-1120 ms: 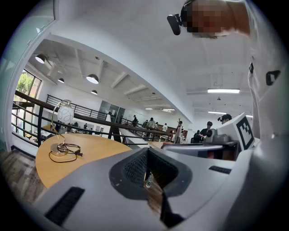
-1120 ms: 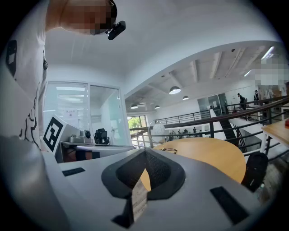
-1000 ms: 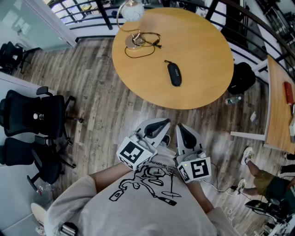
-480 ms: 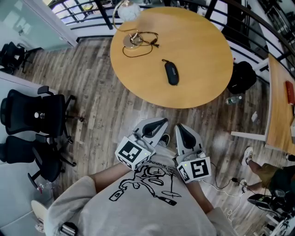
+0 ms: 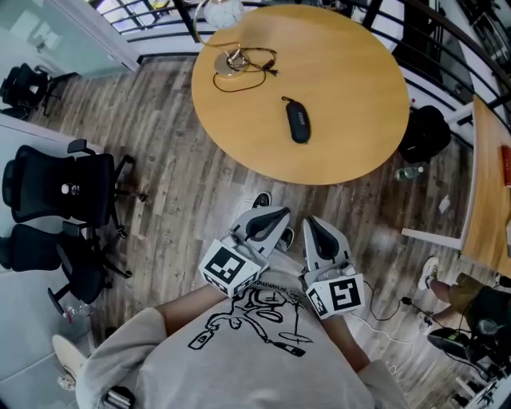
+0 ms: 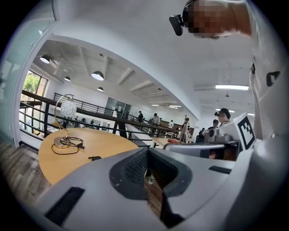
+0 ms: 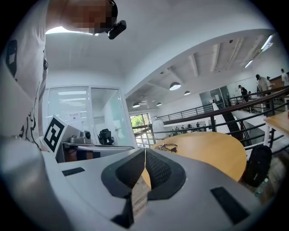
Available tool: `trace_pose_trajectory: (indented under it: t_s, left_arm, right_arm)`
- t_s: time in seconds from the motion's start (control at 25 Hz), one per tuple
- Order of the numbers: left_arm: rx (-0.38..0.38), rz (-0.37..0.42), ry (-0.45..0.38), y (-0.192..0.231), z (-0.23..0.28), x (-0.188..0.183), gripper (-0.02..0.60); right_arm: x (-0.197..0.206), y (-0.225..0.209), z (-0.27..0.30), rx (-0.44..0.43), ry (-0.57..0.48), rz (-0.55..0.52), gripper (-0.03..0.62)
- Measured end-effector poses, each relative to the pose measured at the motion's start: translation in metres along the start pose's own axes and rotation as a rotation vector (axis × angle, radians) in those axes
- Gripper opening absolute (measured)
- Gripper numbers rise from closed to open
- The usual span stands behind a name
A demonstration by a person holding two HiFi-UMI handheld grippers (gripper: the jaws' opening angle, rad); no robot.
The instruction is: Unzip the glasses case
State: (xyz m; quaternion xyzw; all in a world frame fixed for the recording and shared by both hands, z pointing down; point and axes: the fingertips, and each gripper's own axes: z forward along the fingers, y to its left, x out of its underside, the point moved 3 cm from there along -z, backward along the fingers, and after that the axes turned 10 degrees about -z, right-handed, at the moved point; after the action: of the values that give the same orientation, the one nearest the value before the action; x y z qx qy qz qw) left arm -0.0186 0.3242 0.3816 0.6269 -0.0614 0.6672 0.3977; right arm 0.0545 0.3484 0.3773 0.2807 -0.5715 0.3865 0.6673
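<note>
The person stands on the wood floor (image 5: 176, 184), a little back from the round desk (image 5: 351, 96), with both pairs of tongs held out in front of the chest, side by side but not touching. The left tongs (image 5: 271, 217) have their jaws pressed together with nothing between them. The right tongs (image 5: 311, 226) are closed and empty too. A strip of bare floor lies between their tips and the desk's near rim.

The glasses case (image 5: 298, 125) lies flat on the desk, dark and oval, about midway across and nearer the person's side, with open wood all around it. A thin tail sticks out at its far end. From here I cannot tell how far the zip is run.

At the desk's far side sits a lamp base (image 5: 231, 62) with a looped cable (image 5: 247, 76), well apart from the case. The lamp globe (image 5: 222, 9) is cut off by the top edge of the head view.

To the left, black office chairs (image 5: 60, 188) crowd the wall. To the right of the desk a black backpack (image 5: 423, 132) sits on the floor with a bottle (image 5: 407, 172) just beside it. Beyond them is the edge of a second desk (image 5: 479, 216), mostly out of frame. A shoe tip (image 5: 261, 200) shows just past the left tongs.

In the left tongs' own view the case is only a small dark speck. In the right tongs' view their jaws block the desk's near part.
</note>
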Motion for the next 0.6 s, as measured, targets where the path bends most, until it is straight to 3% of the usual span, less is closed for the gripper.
trace_pose_trajectory:
  t_s: [0.32,0.6]
  left_arm:
    - [-0.008,-0.030,-0.004,0.045,0.025,-0.018,0.009]
    - [0.032,-0.032,-0.019,0.103,0.072,-0.064,0.009]
  right_arm:
    - [-0.003,-0.021,0.048,-0.008,0.022,0.003,0.023]
    - [-0.025,-0.064,0.117,0.027,0.034,-0.015,0.023]
